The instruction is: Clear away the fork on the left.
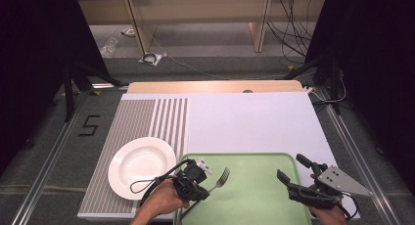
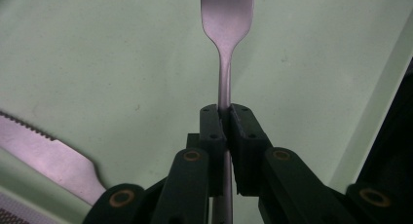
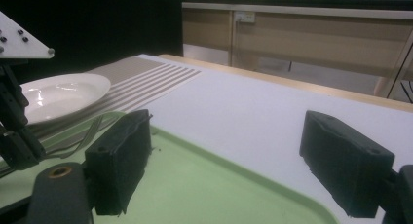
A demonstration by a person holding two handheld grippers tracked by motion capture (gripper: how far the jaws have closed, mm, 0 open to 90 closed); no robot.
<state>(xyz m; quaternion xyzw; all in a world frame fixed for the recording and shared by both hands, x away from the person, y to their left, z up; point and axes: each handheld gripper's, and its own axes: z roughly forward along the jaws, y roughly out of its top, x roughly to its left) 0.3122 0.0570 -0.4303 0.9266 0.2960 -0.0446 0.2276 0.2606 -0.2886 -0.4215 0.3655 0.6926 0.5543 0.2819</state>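
Fork held over the tray
Your left claw point(image 1: 203, 182) grips the fork point(image 1: 219, 180) by its handle, tines pointing away toward the far right; your right claw point(image 1: 289, 172) hangs released.

Brushed, matt metal on the fork point(image 2: 225, 48) clamped between the matt black plastic pads point(image 2: 212, 131). Smooth, dull green plastic tray point(image 2: 97, 63) beneath. Glossy white ceramic plate point(image 1: 142, 166) just left.
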